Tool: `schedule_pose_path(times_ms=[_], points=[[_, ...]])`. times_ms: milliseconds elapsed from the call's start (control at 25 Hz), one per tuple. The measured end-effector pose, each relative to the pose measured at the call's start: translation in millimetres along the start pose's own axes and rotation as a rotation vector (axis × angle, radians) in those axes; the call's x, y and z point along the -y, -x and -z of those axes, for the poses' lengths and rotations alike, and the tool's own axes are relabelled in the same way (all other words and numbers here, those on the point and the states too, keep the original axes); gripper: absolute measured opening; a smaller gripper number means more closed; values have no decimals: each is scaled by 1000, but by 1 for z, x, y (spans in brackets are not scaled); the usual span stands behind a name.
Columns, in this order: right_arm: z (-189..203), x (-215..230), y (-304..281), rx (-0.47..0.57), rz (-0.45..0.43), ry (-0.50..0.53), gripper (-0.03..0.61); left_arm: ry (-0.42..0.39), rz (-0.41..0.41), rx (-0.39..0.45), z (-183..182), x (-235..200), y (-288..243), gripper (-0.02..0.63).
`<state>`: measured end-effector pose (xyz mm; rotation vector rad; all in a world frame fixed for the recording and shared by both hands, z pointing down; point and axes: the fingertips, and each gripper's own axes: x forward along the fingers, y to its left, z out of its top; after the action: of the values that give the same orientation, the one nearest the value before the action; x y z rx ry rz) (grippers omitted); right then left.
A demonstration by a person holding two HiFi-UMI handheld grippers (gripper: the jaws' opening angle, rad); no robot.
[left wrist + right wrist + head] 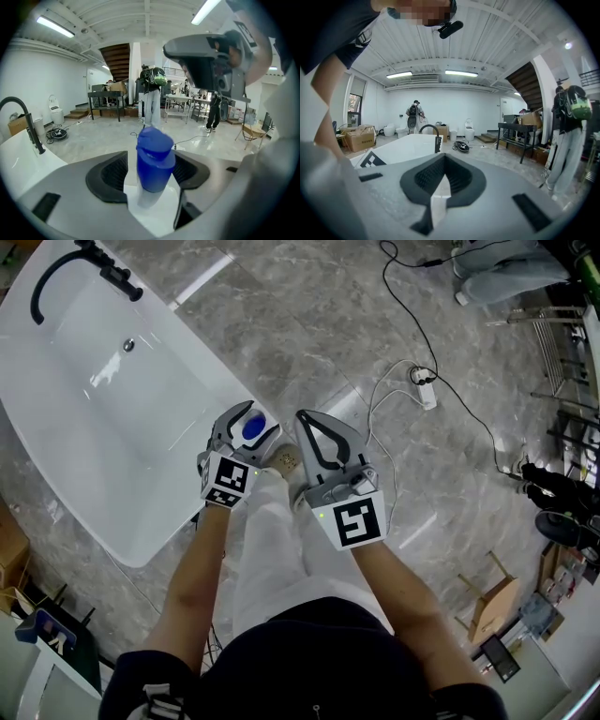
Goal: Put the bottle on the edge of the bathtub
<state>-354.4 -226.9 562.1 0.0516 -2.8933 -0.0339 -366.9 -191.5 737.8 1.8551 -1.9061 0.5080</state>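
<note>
A bottle with a blue cap (253, 428) stands upright at the near right end of the white bathtub's rim (202, 354). My left gripper (246, 418) straddles it with jaws wide, and a gap shows between the left pad and the cap. In the left gripper view the bottle (154, 159) rises between the dark pads (110, 176), slightly blurred. My right gripper (306, 418) hovers just right of the bottle, over the grey floor. Its tips meet with nothing between them, as the right gripper view shows (443, 158).
A black faucet (94, 263) stands at the tub's far end. A cable and white power strip (425, 390) lie on the marble floor to the right. A wooden stool (494, 601) and metal racks (562, 362) line the right side. Cardboard boxes (11, 549) sit by the tub.
</note>
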Motion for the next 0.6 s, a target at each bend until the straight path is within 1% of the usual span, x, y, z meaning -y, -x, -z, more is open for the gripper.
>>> schedule_pose_path(times_ms=[160, 200, 280, 400, 480, 600], points=[[-12, 3, 5, 26, 11, -6, 0, -10, -23, 55, -24, -3, 23, 278], [-16, 4, 6, 36, 16, -9, 0, -20, -30, 79, -34, -4, 31, 263], [-25, 6, 9, 55, 22, -7, 0, -38, -44, 156, -60, -6, 47, 210], [-38, 9, 18, 73, 31, 3, 0, -63, -87, 270, -100, -6, 74, 96], [-47, 12, 27, 82, 43, -1, 0, -54, -122, 332, -126, -4, 92, 28], [-68, 22, 43, 111, 79, 2, 0, 0, -153, 414, -166, -1, 115, 5]])
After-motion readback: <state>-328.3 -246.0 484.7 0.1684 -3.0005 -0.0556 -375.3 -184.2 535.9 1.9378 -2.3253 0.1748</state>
